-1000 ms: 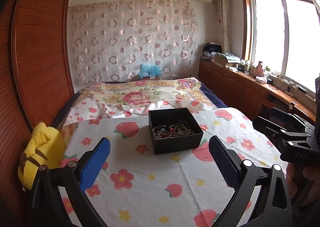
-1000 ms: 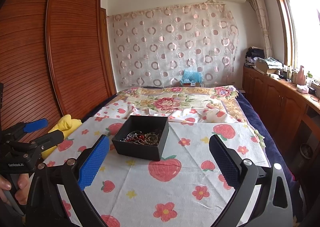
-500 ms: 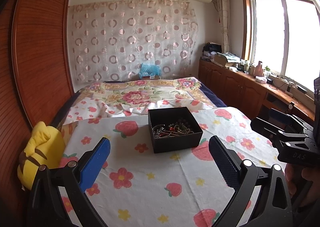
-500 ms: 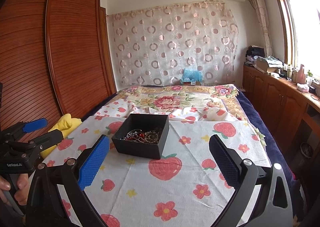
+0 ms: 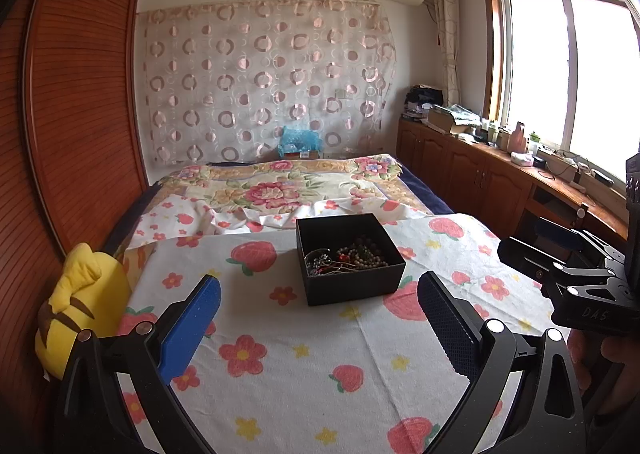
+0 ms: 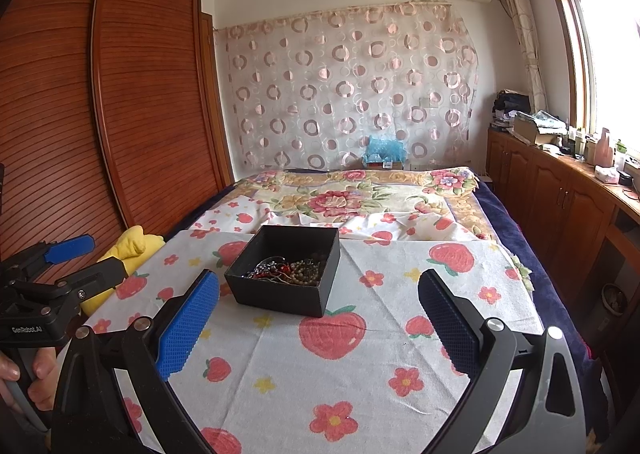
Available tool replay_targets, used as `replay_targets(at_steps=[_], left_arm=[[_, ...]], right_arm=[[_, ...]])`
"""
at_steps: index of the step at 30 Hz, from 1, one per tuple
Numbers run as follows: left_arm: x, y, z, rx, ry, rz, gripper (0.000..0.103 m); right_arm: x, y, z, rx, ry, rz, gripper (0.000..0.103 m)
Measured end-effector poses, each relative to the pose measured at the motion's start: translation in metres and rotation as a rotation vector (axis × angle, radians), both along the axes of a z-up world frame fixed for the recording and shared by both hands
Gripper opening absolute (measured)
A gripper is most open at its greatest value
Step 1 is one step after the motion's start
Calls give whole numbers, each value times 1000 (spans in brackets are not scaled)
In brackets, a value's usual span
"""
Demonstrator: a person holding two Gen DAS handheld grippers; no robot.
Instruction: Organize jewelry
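Bed (image 5: 280, 190): floral blanket at the far end, and over the near end a white cloth (image 5: 320, 354) printed with strawberries and flowers.

Wardrobe (image 6: 100, 102): slatted brown wood, along the left side of the bed.

Left gripper (image 5: 319, 318): fingers spread wide, nothing between them, held low over the near part of the cloth and aimed at the box. In the right wrist view its body reads "GenRobot.AI" in white, and the left hand (image 6: 28, 370) wraps its handle at the lower left edge.

Right gripper (image 6: 319, 316): fingers likewise wide apart and empty, level over the cloth, box ahead and slightly left. In the left wrist view its black body reads "DAS".

Yellow plush toy (image 5: 76, 306): brown markings, at the cloth's left edge beside the wardrobe.

Black box (image 5: 348, 258): open-topped, square, standing on the cloth at mid-bed, beyond both grippers and touching neither.

Jewelry (image 5: 346, 256): tangled heap inside the box; brownish bead strings, red beads and silvery metal pieces. Individual items too small to separate.
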State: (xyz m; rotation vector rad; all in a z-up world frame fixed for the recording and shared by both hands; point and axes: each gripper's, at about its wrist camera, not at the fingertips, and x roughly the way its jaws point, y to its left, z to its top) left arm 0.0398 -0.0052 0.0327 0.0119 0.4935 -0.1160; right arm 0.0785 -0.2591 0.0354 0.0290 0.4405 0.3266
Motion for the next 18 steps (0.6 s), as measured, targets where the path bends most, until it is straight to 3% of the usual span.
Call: replay_targets(at_steps=[18], left_arm=[[0, 0, 0, 0, 0, -1, 95]], right_arm=[[-1, 0, 1, 1, 2, 0, 100]])
